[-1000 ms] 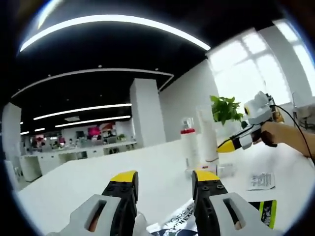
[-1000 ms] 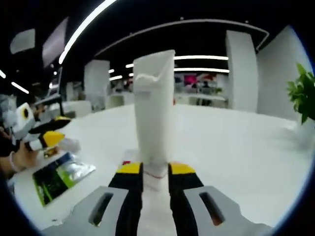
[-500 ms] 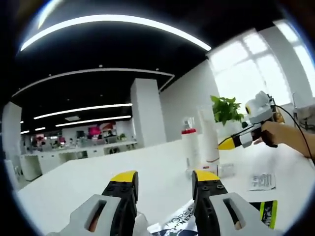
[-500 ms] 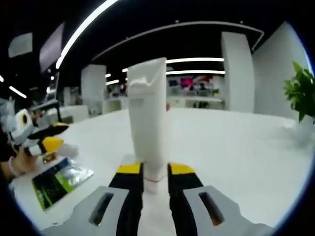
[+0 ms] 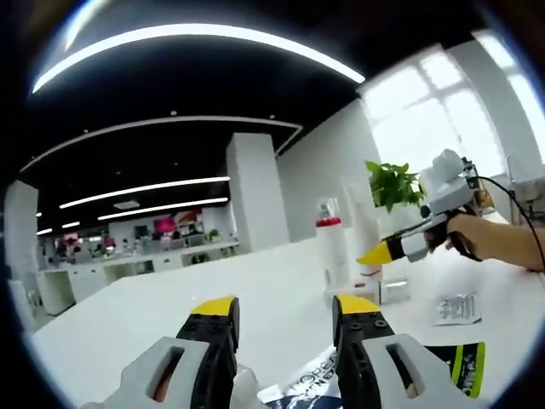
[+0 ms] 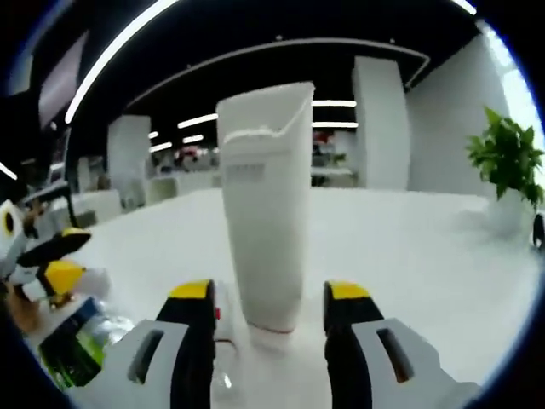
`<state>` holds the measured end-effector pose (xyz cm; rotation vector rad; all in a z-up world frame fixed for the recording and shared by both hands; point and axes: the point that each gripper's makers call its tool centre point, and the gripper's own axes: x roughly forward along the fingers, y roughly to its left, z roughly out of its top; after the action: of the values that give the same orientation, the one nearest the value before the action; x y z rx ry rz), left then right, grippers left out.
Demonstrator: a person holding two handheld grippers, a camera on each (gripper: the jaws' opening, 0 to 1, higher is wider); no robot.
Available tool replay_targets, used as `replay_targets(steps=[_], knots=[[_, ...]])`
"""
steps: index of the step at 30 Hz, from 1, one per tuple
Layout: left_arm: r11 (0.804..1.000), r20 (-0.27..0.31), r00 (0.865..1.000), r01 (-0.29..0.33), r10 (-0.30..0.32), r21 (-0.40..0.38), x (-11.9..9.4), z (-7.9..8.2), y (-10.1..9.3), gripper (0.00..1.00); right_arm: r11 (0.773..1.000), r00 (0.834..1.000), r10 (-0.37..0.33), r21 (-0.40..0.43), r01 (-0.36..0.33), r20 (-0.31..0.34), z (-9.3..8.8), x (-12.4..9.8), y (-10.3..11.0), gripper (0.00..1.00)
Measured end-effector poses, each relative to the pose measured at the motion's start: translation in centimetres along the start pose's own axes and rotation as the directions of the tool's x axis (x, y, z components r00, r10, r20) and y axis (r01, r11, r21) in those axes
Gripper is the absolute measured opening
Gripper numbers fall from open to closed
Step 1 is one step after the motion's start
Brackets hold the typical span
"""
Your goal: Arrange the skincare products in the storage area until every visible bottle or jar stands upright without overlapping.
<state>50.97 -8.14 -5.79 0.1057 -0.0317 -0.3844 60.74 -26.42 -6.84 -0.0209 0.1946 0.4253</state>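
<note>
A white tube (image 6: 264, 239) stands upright on its cap on the white table (image 6: 409, 247), between the jaws of my right gripper (image 6: 268, 291). Those jaws are spread open, with a gap on each side of the tube. In the left gripper view the same tube (image 5: 361, 223) stands behind a clear bottle with a red cap (image 5: 329, 252), also upright. The right gripper (image 5: 400, 247), held by a hand (image 5: 485, 243), reaches in beside them. My left gripper (image 5: 285, 311) hangs open over the table with nothing between its fingers.
Flat sachets lie on the table: a white one (image 5: 458, 308), a green and black one (image 5: 456, 358) and a printed one (image 5: 306, 383) under my left gripper. A potted plant (image 5: 392, 183) stands far back. The left gripper (image 6: 43, 256) shows at the left edge.
My right gripper has opened and let go of the white tube, which stays standing. The right gripper view has shifted closer. The left gripper has barely moved.
</note>
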Motion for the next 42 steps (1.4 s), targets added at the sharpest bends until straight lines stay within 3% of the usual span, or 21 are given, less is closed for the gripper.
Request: replay_targets(steps=[4, 6, 25, 29, 32, 34, 37, 42], knots=[[1.0, 0.007, 1.0, 0.014, -0.014, -0.004, 0.0, 0.1, -0.3, 0.45, 1.0, 1.0, 0.004, 0.013, -0.004, 0.007, -0.3, 0.5, 0.4, 0.4], [1.0, 0.002, 1.0, 0.007, -0.007, -0.001, 0.0, 0.0, -0.1, 0.45, 1.0, 1.0, -0.027, 0.005, 0.027, 0.008, -0.4, 0.6, 0.0, 0.3], [1.0, 0.005, 1.0, 0.003, -0.003, -0.028, 0.1, 0.0, 0.4, 0.45, 0.999, 0.999, 0.031, -0.005, -0.031, -0.016, -0.7, -0.1, 1.5, 0.3], [1.0, 0.005, 1.0, 0.003, -0.003, -0.03, 0.1, 0.0, 0.4, 0.45, 0.998, 0.998, 0.049, -0.047, -0.05, -0.027, -1.0, -0.3, 1.5, 0.33], [1.0, 0.005, 1.0, 0.004, -0.004, -0.027, 0.1, 0.0, 0.3, 0.45, 0.997, 0.998, 0.06, -0.057, -0.059, 0.015, 0.3, -0.7, 1.4, 0.51], [1.0, 0.007, 1.0, 0.002, -0.002, -0.027, 0.1, 0.0, 0.3, 0.45, 0.996, 0.995, 0.088, -0.021, -0.088, 0.036, 1.1, -1.2, 1.6, 0.55], [0.999, 0.013, 1.0, -0.001, 0.002, -0.04, 0.0, 0.1, 0.4, 0.45, 0.996, 0.991, 0.082, -0.029, -0.079, 0.104, 2.6, -1.9, 1.1, 0.56], [0.999, 0.019, 1.0, -0.004, 0.005, -0.047, 0.0, 0.3, 0.6, 0.45, 0.996, 0.989, 0.078, -0.057, -0.071, 0.128, 4.2, -4.1, 0.8, 0.47]])
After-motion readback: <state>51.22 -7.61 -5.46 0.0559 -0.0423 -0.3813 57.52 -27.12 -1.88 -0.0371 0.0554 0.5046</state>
